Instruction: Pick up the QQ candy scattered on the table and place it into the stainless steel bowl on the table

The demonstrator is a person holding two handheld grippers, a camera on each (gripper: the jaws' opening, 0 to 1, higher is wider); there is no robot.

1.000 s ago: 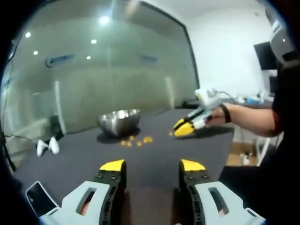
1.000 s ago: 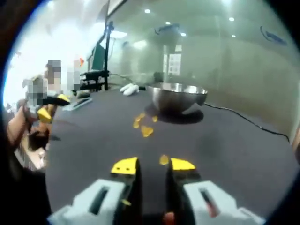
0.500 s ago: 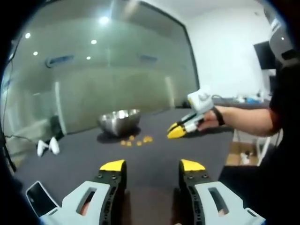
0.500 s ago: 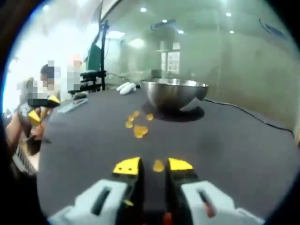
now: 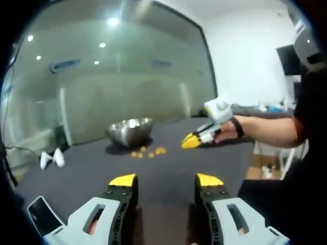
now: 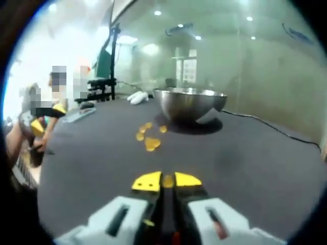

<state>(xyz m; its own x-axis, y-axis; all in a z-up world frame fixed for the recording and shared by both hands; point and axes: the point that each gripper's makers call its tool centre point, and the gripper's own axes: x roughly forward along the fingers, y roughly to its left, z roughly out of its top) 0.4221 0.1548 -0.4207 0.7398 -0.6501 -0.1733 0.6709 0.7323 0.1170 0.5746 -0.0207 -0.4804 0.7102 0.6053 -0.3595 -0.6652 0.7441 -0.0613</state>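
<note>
Partly hidden, a QQ candy (image 6: 167, 180) sits pinched in the right hand-held gripper (image 6: 167, 181); left hand-held gripper (image 5: 166, 179) gapes empty.

Polished, mirror-bright metal on the stainless steel bowl (image 6: 190, 103). Matt dark covering on the table (image 6: 245, 153) (cloth or not, hard to tell). Glossy translucent orange on the QQ candy (image 6: 152, 143).

Tabletop (image 6: 255, 168) is dark charcoal grey, totally plain. Candies (image 6: 149, 142) are yellow-orange, and so is the one (image 6: 167, 180) in the right claw (image 6: 166, 180). Bowl (image 6: 190, 103) is shiny silver steel. Both claws have bright yellow tips on black jaws with pale grey bodies, left claw (image 5: 166, 179) included.
</note>
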